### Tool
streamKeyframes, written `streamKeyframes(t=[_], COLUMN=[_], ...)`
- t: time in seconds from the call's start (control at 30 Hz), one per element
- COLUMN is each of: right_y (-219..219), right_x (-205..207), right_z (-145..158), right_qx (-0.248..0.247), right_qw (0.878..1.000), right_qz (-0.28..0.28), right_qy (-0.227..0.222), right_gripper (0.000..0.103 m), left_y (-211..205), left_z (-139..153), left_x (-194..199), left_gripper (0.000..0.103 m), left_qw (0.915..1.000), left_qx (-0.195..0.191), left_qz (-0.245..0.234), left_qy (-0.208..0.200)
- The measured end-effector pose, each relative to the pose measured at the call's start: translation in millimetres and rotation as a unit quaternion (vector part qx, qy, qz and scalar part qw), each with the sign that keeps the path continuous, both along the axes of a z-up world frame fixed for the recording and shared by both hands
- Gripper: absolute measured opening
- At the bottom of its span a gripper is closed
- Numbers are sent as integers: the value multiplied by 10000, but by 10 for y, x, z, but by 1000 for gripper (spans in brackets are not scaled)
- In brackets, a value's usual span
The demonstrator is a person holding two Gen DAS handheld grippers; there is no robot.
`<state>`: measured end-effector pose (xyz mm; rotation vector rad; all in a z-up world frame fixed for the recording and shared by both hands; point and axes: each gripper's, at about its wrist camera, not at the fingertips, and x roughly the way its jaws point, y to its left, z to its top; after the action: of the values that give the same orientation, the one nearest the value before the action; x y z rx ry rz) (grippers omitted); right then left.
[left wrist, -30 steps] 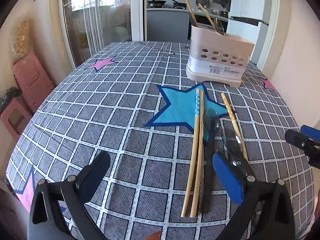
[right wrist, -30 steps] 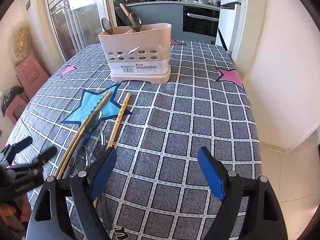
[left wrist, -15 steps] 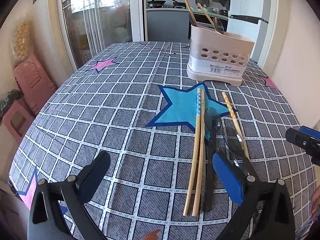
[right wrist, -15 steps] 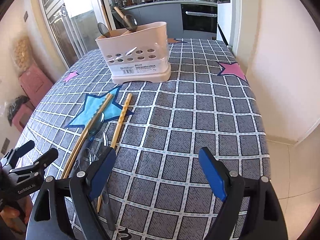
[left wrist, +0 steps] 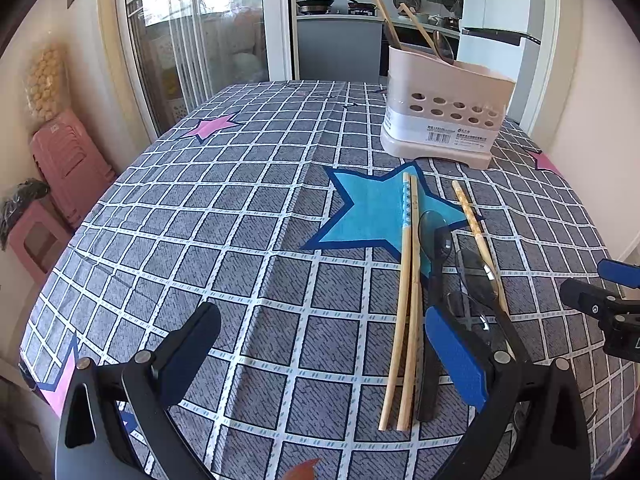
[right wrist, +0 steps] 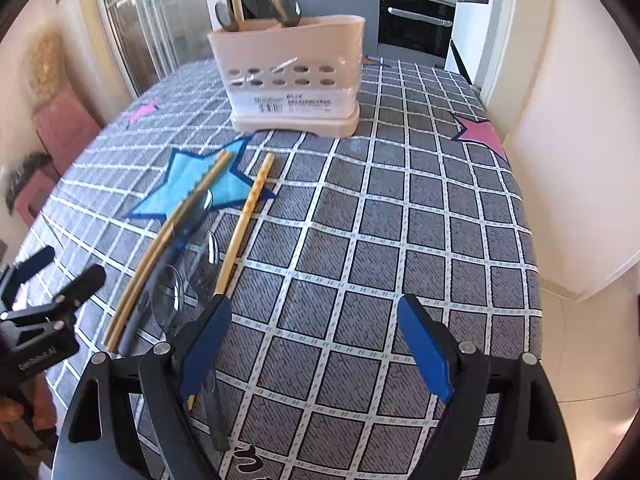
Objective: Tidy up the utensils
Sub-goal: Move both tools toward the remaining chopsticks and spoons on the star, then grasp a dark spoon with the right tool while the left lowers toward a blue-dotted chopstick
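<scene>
A beige utensil holder point(left wrist: 444, 116) point(right wrist: 294, 82) stands at the far side of the table with chopsticks and spoons in it. On the cloth lie a pair of bamboo chopsticks point(left wrist: 406, 300) point(right wrist: 168, 236), a single patterned chopstick point(left wrist: 476, 232) point(right wrist: 244, 220) and several dark translucent spoons point(left wrist: 434, 264) point(right wrist: 172, 292). My left gripper point(left wrist: 332, 356) is open and empty, its right finger just over the spoons. My right gripper point(right wrist: 316, 344) is open and empty, its left finger above the spoons and the single chopstick's near end.
The table has a grey checked cloth point(left wrist: 224, 208) with a blue star and pink stars. Pink stools point(left wrist: 60, 176) stand on the left, a white wall point(right wrist: 568, 120) close on the right, and a kitchen counter behind.
Both grippers have moved a little forward towards the holder, which looks larger in the right wrist view. Nothing on the table has moved.
</scene>
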<state>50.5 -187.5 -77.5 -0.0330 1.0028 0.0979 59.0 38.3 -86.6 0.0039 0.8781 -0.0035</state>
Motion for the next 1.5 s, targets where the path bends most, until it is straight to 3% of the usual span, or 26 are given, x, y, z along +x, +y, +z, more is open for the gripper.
streamKeyframes(t=[0.23, 1.5], right_y=[41, 181], right_x=[-2, -32], right_z=[4, -1], right_qx=[-276, -675], right_qw=[9996, 9973], right_qz=[-23, 165], right_qy=[-108, -235], right_gripper=[87, 87], left_y=[23, 54], left_z=[-1, -96], left_x=[-3, 15], left_gripper=[103, 103], left_qw=[10000, 9999], left_qx=[10, 61], left_qz=[16, 2], left_qy=[-4, 112])
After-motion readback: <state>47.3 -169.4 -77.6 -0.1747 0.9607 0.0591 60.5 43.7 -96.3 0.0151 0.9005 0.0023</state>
